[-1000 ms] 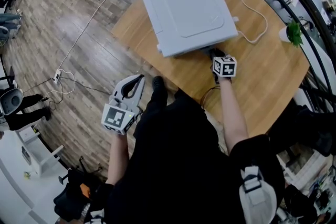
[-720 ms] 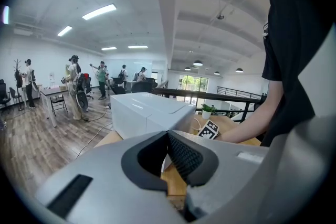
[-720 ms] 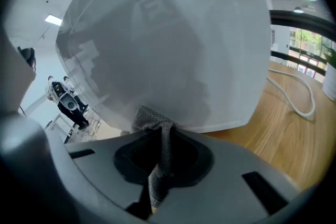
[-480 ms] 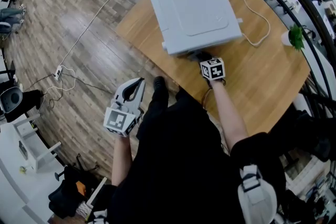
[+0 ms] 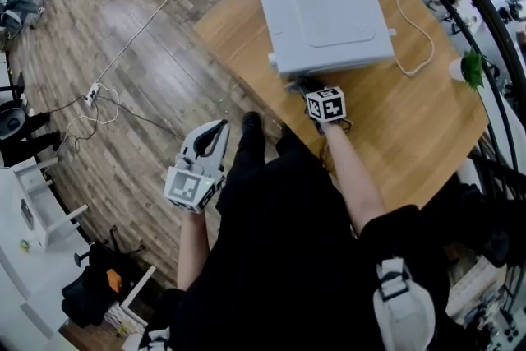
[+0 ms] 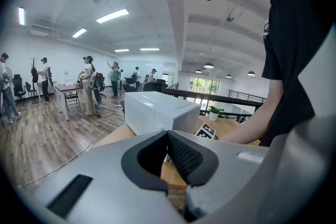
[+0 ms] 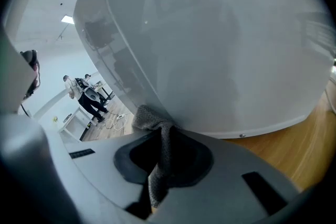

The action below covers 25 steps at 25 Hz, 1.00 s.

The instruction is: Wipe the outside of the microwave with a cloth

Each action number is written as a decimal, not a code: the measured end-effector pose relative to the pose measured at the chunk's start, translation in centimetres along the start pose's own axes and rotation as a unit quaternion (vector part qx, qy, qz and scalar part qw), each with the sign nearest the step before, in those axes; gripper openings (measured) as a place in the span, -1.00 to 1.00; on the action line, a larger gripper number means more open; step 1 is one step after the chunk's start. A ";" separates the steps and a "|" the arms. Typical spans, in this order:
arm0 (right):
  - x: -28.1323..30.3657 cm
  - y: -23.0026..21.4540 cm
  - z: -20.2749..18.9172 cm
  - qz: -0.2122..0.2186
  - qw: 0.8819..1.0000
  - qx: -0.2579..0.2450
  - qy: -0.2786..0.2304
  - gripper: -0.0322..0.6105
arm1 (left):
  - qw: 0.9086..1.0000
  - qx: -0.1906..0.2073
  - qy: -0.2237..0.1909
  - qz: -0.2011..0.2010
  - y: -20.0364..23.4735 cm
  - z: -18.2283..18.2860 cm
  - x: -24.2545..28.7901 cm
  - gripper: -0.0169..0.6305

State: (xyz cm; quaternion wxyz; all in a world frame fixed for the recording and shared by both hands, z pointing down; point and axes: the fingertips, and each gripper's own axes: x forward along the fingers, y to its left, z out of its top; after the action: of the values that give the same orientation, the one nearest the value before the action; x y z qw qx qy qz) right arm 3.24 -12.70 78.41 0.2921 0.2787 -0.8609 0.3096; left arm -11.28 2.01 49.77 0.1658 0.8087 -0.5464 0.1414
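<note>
wiping pass, near face of microwave: stock at this moment

item 1, microwave (image 5: 325,0): white box standing on the wooden counter (image 5: 411,119). its long axis runs away from me, up the head view. the short face nearest me is the one being worked.

item 2, cloth (image 7: 157,149): grey, knitted look, bunched into a fold. its upper end is pressed against the microwave's white wall, just above the bottom edge.

item 3, right gripper (image 5: 306,85): fingers (image 7: 189,157) clamped on the cloth, which stands between them. the tip sits at the near face of the microwave, towards its left corner as i look down. the wall lies straight ahead of these fingers and touches the cloth.

item 4, left gripper (image 5: 217,127): fingers (image 6: 184,157) closed tip to tip with nothing between them. it hangs off the counter, over the wooden floor (image 5: 123,78), well apart from the microwave, which lies ahead and to its right.

item 5, white cable (image 5: 415,20): loops over the counter on the microwave's right side, near a small green plant (image 5: 470,68).

judgement: the right hand is far the nearer and carries the only cloth. the next stroke should run across the near face or turn the corner along the long side, with the cloth kept flat on the wall.
</note>
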 end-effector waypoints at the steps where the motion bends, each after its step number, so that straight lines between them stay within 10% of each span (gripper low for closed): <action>1: 0.3 0.3 -0.2 0.004 1.000 0.001 0.002 -0.84 | 1.000 -0.003 0.001 0.004 0.1 -0.3 -0.3 -0.94; 16: 3.3 4.0 -0.5 0.025 1.000 -0.001 0.006 -0.84 | 0.999 -0.019 -0.005 0.032 2.3 -2.3 -3.4 -0.94; 25: 2.4 5.9 -0.3 -0.008 1.000 -0.018 0.001 -0.84 | 0.999 -0.015 -0.035 -0.017 5.8 -1.8 -4.1 -0.94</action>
State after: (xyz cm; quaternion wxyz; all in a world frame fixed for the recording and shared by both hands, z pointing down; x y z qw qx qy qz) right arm -2.20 -9.35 77.99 0.2999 0.2799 -0.8638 0.2924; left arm -18.24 4.16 50.34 0.1610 0.8197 -0.5402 0.1016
